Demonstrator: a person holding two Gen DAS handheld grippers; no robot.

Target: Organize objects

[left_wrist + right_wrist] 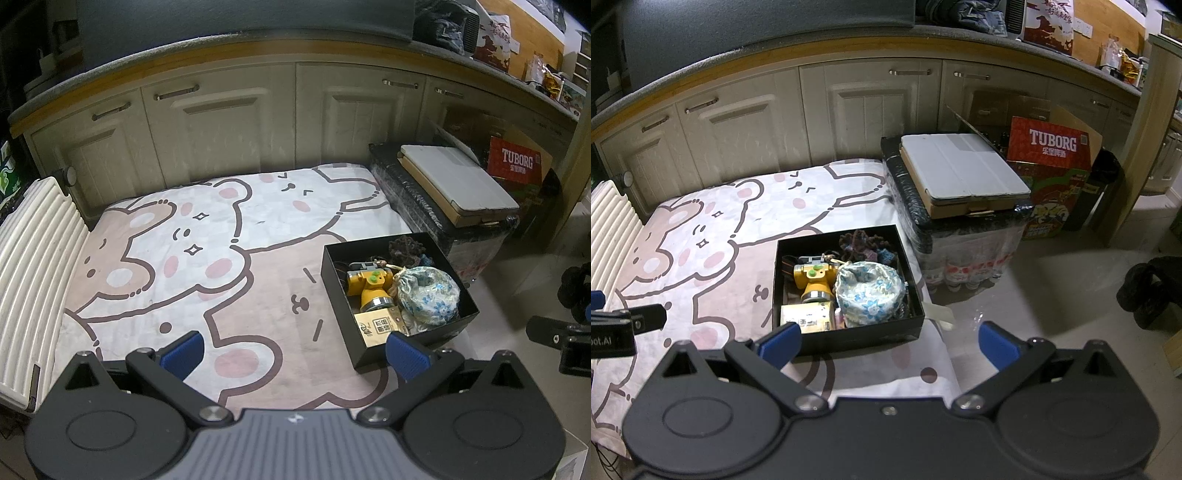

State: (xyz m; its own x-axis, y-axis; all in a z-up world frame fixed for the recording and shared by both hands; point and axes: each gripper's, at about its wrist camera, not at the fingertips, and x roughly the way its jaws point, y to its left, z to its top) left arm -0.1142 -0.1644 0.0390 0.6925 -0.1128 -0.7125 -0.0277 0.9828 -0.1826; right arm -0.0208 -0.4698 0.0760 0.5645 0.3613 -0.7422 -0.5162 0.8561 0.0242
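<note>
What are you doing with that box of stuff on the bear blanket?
A person holds two grippers, and both are open and empty right now. The left gripper and the right gripper hover over the bear blanket, near a black box. Inside it sit a yellow toy camera, a flowery pouch, a small tan carton and something dark and knitted. Nothing is being touched yet.

Red Tuborg carton (1057, 147) beside wrapped crate (964, 236); white radiator (33, 258)

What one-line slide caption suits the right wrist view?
Open right gripper hovers before a black box holding a yellow headlamp and floral pouch.
</note>
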